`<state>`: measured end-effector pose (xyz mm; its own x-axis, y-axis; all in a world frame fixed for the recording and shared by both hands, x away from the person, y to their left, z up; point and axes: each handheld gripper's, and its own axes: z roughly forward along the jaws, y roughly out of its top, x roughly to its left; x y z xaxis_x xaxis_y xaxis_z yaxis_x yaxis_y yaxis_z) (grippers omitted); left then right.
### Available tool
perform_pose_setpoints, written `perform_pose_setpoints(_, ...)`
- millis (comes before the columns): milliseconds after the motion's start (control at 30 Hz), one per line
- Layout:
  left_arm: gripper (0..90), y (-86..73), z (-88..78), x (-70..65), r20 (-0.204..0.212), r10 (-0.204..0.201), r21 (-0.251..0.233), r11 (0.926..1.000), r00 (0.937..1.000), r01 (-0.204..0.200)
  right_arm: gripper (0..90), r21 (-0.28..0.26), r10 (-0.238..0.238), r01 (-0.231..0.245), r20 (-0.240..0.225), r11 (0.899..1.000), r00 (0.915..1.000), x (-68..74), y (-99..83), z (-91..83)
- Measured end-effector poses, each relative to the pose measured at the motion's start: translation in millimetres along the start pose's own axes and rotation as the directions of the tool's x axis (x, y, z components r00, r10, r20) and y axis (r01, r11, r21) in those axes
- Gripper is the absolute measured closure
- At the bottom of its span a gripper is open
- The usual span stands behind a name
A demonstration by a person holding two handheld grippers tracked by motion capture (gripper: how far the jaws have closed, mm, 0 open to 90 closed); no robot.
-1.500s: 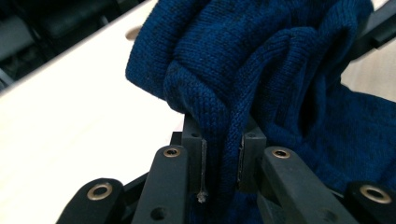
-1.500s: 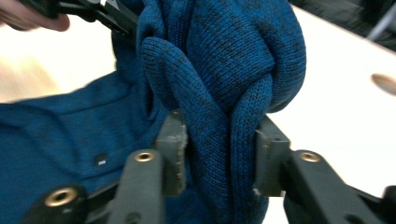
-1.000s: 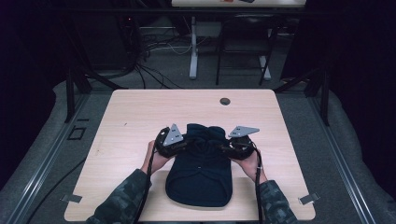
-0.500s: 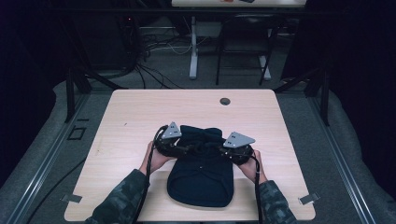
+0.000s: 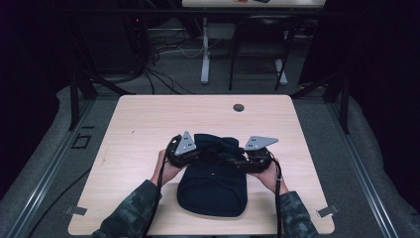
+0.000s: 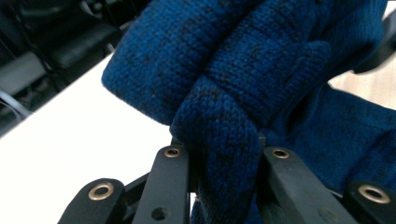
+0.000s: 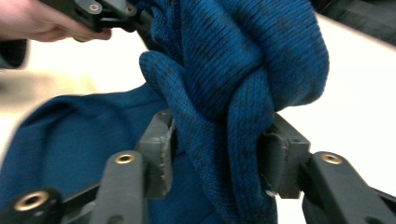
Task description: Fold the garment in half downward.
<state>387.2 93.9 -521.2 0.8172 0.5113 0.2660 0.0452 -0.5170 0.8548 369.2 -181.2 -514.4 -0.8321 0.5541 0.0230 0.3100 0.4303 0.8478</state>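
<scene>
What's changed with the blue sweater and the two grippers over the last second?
Both grippers have drawn slightly inward over the sweater. The left gripper has just been closing and pinches a knitted fold; the right gripper has just been opening a little, fabric between its pads. The sweater remains folded on the table.

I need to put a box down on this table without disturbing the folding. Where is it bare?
The table is bare from the far edge with the round grommet down to the blue sweater, and along both side edges. The near middle is crowded: sweater, left gripper, right gripper.
</scene>
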Motion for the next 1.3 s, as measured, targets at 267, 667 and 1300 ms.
perform_pose_setpoints(267, 77.0, -0.6, -1.9, -4.0, -0.033, 0.078, -0.009, 0.9969, 0.9964, -0.079, 61.2, 0.022, 0.080, -0.080, -0.027, 0.997, 0.9964, -4.2, -4.5, 2.5)
perform_pose_setpoints(667, 34.1, -10.5, -10.1, 6.2, 0.038, -0.068, 0.036, 0.9971, 0.9969, 0.067, 68.4, 0.060, -0.138, 0.130, 0.166, 0.990, 0.9763, 24.7, -2.0, 3.3)
perform_pose_setpoints(1300, 70.6, -17.2, -22.8, -8.8, 0.091, -0.011, 0.063, 0.9980, 0.9957, 0.006, 52.7, 0.073, 0.003, -0.009, 0.071, 0.997, 0.9974, 25.0, -3.2, -6.9)
